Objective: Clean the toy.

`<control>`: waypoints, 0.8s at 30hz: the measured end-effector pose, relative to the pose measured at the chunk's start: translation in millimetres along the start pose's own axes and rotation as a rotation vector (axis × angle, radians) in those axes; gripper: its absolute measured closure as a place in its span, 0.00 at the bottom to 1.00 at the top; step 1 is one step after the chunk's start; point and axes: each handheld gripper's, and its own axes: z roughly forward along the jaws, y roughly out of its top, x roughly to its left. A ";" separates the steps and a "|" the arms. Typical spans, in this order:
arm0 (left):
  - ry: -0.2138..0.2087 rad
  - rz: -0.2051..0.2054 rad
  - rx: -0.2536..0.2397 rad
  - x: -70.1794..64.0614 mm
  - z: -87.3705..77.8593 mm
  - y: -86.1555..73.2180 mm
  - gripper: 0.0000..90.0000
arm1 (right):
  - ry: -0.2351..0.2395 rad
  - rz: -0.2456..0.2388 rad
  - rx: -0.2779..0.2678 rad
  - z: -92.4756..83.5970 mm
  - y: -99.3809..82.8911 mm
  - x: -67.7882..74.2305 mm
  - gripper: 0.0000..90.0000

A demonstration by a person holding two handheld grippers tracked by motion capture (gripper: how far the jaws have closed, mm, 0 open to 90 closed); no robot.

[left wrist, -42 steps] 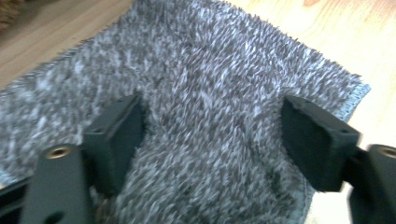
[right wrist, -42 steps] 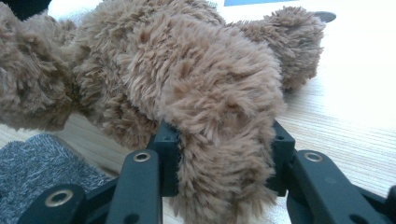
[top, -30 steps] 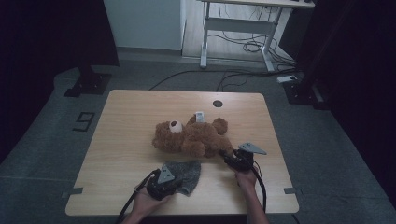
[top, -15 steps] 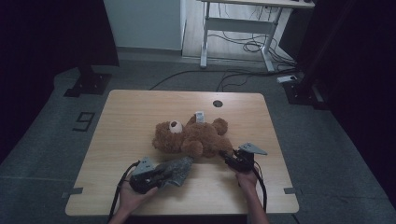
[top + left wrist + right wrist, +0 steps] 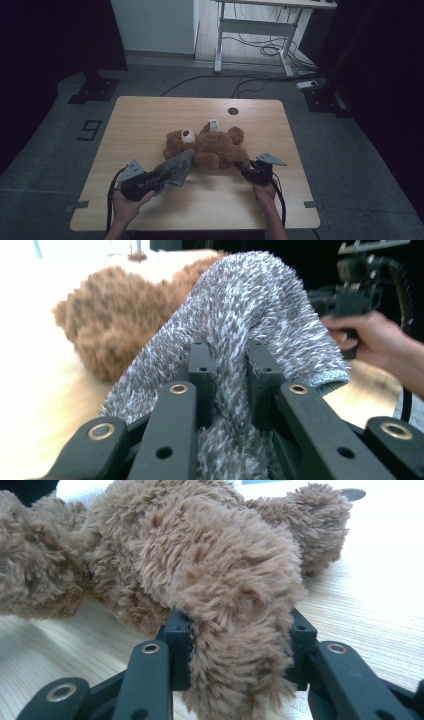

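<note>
Left gripper [image 5: 159, 178] low at table [image 5: 150, 120] front, pinching grey cloth [image 5: 176, 166] draped against bear [image 5: 210, 147]. Right gripper [image 5: 243, 169] level, clamped on bear's leg [image 5: 240, 645]. Bear lies mid-table.

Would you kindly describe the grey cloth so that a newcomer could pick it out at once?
On the wooden table, look at the near edge just left of the brown teddy bear. The grey cloth, pinched in the left gripper, is shaggy and speckled, not brown.
</note>
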 end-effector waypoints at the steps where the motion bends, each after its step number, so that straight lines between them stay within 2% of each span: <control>1: 0.000 0.000 -0.013 -1.1 2.2 4.6 0.85 | 0.003 0.001 0.000 0.1 -0.2 -0.5 0.66; 4: -0.012 0.016 -0.031 -5.5 17.3 19.5 0.85 | 0.015 0.001 0.003 -0.7 -0.2 -1.2 0.67; 9: -0.027 0.053 -0.024 -13.8 59.8 44.0 0.85 | 0.033 0.016 0.002 -0.9 -0.4 -3.7 0.67; 13: -0.016 0.084 0.033 -19.6 95.7 52.7 0.85 | 0.044 0.024 0.002 -0.2 -1.1 -5.3 0.67; 14: -0.005 0.086 0.070 -20.4 109.8 51.2 0.85 | 0.045 0.022 0.003 -0.5 -1.1 -5.3 0.67; 16: 0.005 0.087 0.086 -20.4 114.8 49.4 0.85 | 0.045 0.022 0.003 -0.6 -1.2 -5.3 0.67; 19: 0.045 0.092 0.122 -17.8 122.0 40.8 0.85 | 0.047 0.027 0.004 -0.8 -1.3 -5.2 0.67; 22: 0.066 0.082 0.126 -10.9 115.3 27.9 0.85 | 0.063 0.034 0.007 -0.6 -1.7 -7.9 0.67; 24: 0.074 0.077 0.124 -8.8 112.9 25.5 0.85 | 0.068 0.036 0.008 -0.6 -1.9 -8.9 0.67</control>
